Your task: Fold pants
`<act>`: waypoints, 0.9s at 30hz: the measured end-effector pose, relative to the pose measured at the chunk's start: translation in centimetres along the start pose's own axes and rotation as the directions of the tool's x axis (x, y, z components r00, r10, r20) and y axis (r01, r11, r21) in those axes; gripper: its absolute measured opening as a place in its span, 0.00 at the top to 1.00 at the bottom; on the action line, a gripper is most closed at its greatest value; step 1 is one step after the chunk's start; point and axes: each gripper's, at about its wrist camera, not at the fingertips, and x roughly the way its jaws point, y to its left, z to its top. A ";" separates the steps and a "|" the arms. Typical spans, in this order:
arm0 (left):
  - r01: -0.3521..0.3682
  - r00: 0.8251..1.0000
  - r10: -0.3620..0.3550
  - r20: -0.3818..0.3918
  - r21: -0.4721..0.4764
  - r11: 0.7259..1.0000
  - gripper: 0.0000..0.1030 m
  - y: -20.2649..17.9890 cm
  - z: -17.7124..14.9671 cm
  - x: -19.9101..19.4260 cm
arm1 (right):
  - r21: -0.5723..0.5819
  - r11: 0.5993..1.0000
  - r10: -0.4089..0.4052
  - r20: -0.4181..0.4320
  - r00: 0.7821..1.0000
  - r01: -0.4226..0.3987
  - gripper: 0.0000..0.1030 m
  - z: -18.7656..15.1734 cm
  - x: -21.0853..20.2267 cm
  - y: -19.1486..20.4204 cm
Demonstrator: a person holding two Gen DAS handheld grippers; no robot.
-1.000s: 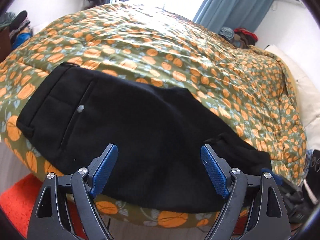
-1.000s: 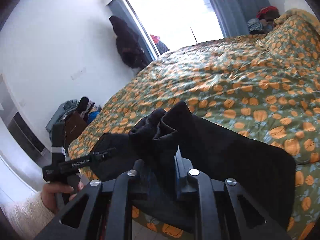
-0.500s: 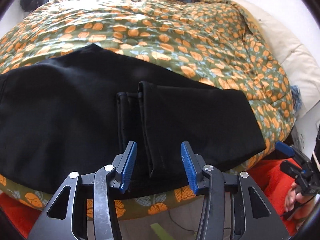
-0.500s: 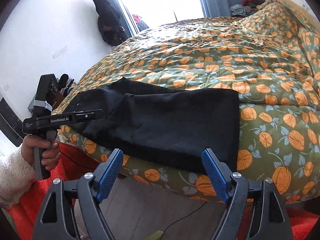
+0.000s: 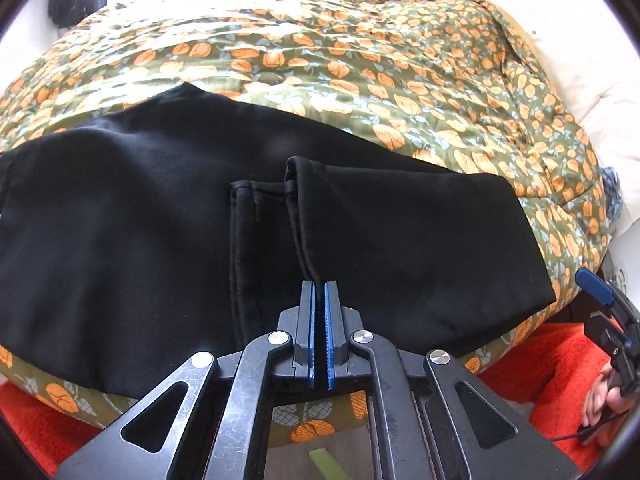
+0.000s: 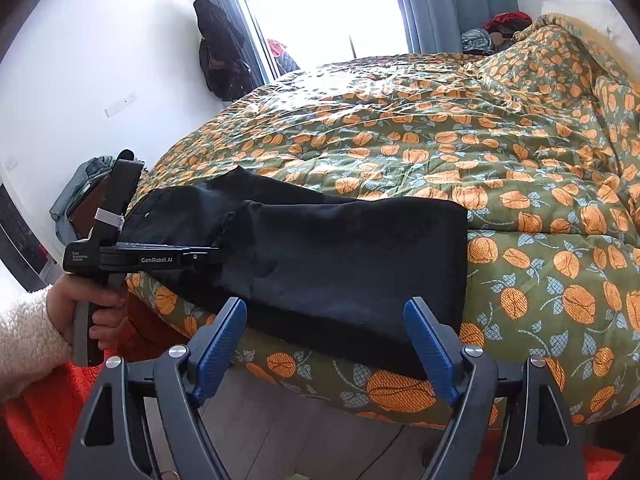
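Black pants (image 5: 120, 220) lie along the near edge of the bed, their legs folded back over the upper part. The leg hems (image 5: 298, 208) lie on top near the middle. My left gripper (image 5: 319, 292) is shut on the near end of the upper hem. In the right wrist view the pants (image 6: 340, 252) lie folded on the bed's edge. My right gripper (image 6: 326, 340) is open and empty, in front of the fold end and just off the bed. The left gripper (image 6: 208, 256) reaches onto the pants from the left.
The bed has a green quilt with orange fruit (image 5: 360, 60). A red rug (image 5: 560, 380) and grey floor (image 6: 280, 420) lie beside the bed. White pillows (image 5: 600, 92) sit at the right. Clothes hang by the window (image 6: 220, 52).
My right gripper let go of the pant legs, opened and drew back off the bed. My left gripper moved to the hem and closed on it.
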 end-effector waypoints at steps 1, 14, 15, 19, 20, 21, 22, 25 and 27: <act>-0.003 1.000 0.003 0.019 -0.001 1.000 0.98 0.2 0.0 -0.6 | 0.003 1.000 -0.006 0.003 1.000 0.006 0.22 0.0 0.0 -0.1; -0.044 0.999 0.044 -0.001 -0.024 0.999 0.98 2.3 -0.8 0.8 | 0.032 0.999 -0.027 0.056 0.998 0.025 0.22 5.0 2.4 -1.9; -0.042 0.999 0.042 -0.002 -0.025 0.999 0.97 2.4 -0.8 0.8 | 0.033 0.999 -0.020 0.044 0.999 0.019 0.22 5.4 3.4 -2.2; -0.035 0.999 0.035 0.005 -0.026 0.999 0.88 2.4 -0.9 0.8 | 0.079 0.997 0.031 -0.207 0.978 -0.015 0.21 3.1 10.6 -3.9; -0.031 0.999 0.032 0.003 -0.032 0.999 0.82 2.3 -0.9 0.6 | 0.056 0.998 0.014 -0.246 0.969 0.000 0.21 2.2 11.8 -4.0; -0.025 1.000 0.025 0.004 -0.037 0.999 0.75 2.2 -0.9 0.4 | -0.003 1.000 -0.011 -0.209 0.978 0.010 0.21 1.8 11.6 -3.5; -0.017 1.000 0.018 0.017 -0.043 0.999 0.70 2.2 -0.9 -0.1 | -0.051 0.998 -0.040 -0.195 0.980 0.031 0.21 1.9 11.1 -2.9; -0.060 0.992 0.063 0.105 -0.031 0.998 0.35 1.8 -0.9 -2.2 | -0.055 0.998 -0.050 -0.140 0.989 0.043 0.22 3.6 8.5 -2.0; -0.090 0.987 0.092 0.134 -0.014 0.996 0.33 1.6 -0.7 -2.6 | -0.056 0.998 -0.033 -0.052 0.998 0.030 0.22 4.1 6.0 -1.5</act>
